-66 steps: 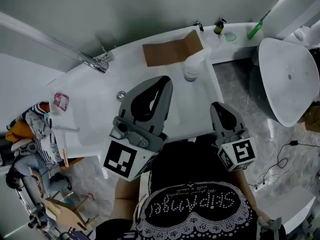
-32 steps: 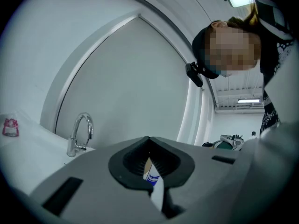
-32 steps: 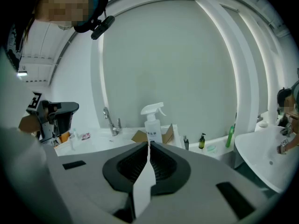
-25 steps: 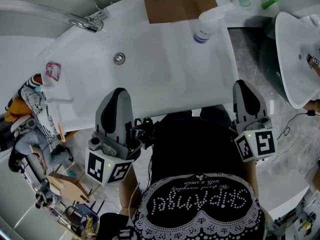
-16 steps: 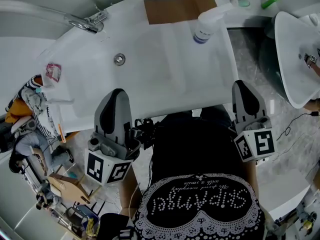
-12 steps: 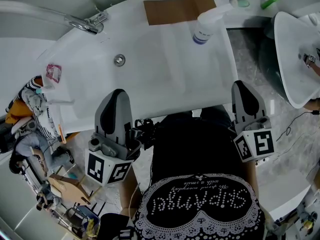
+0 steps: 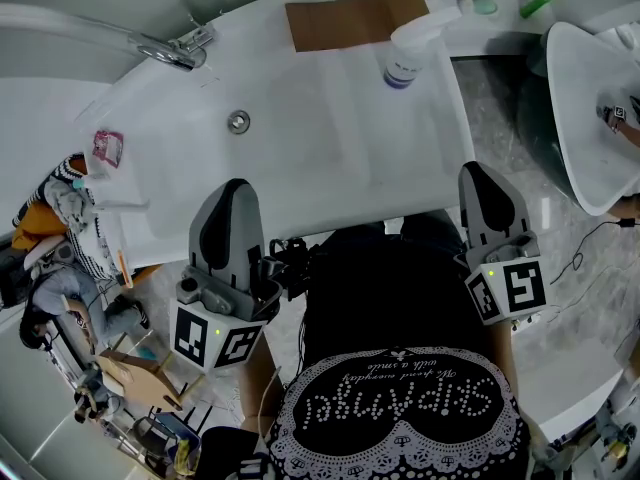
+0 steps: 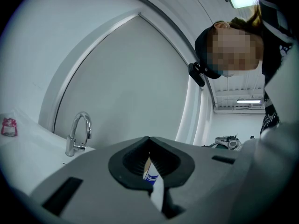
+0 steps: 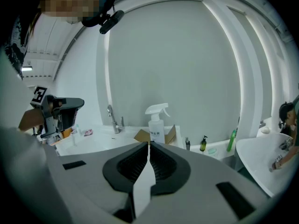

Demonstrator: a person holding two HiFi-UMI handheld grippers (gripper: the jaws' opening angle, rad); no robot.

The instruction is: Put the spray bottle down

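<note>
Since the white plastic spray bottle (image 7: 405, 53) stands upright on the white bench (image 7: 330, 138) well ahead of both jaws, we hold the left gripper (image 7: 232, 188) and right gripper (image 7: 478, 174) shut and empty.

**A:** left gripper view, the spray bottle (image 8: 150, 175) is nearly all hidden behind the left claw (image 8: 149, 141). Only a blue-striped sliver shows low in the frame.

**B:** yep. In the right gripper view its print is too small to read. And the white basin (image 7: 585, 108) is cut off at the head view's right edge.
</note>
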